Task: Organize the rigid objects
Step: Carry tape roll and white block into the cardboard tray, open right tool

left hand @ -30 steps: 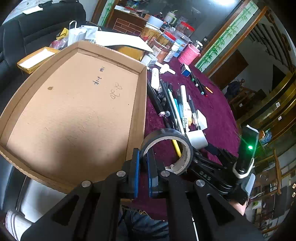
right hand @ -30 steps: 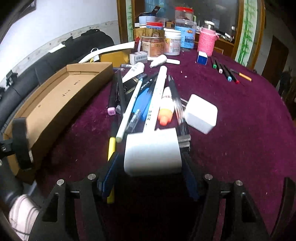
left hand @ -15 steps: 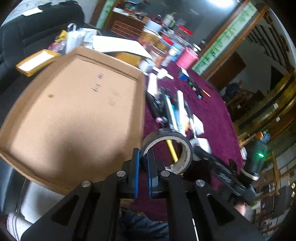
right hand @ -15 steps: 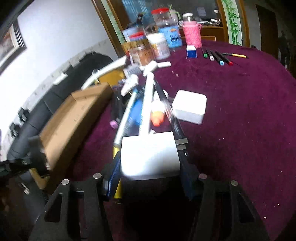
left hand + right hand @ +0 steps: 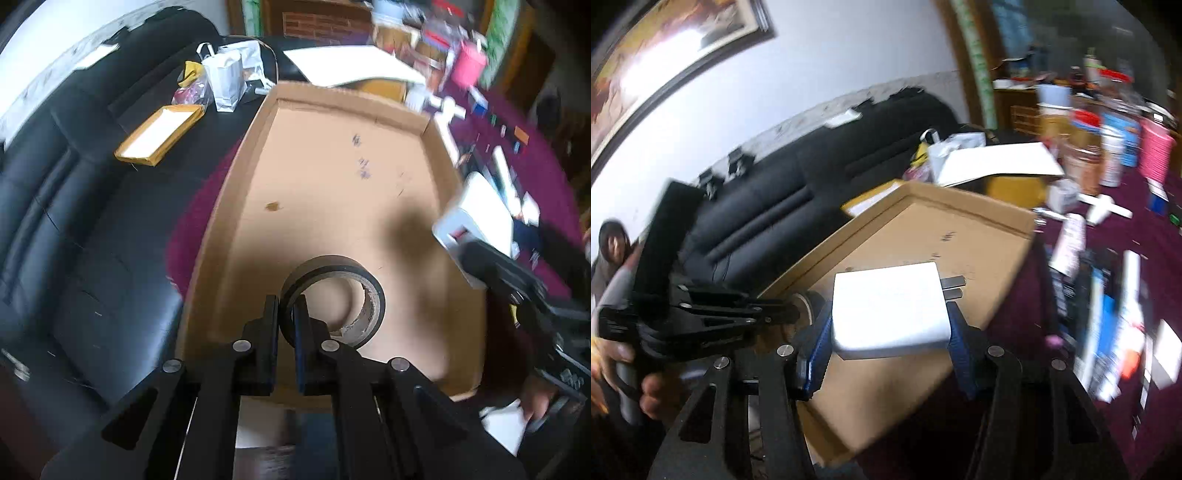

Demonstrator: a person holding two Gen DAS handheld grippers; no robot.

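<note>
1. Left gripper (image 5: 285,315): jaws nearly closed, pinching the wall of a black tape roll (image 5: 334,299), one finger outside the ring and one inside. The roll hangs over the floor of the cardboard tray (image 5: 332,192), near its close end.
2. Right gripper (image 5: 888,325): jaws spread wide, clamped on the two sides of a white charger block (image 5: 890,308), prongs pointing right, held over the tray's near right part.
3. Tray rests on a maroon tablecloth (image 5: 1137,236); pens and jars are blurred to its right. A black sofa (image 5: 74,206) lies to the left.
</note>
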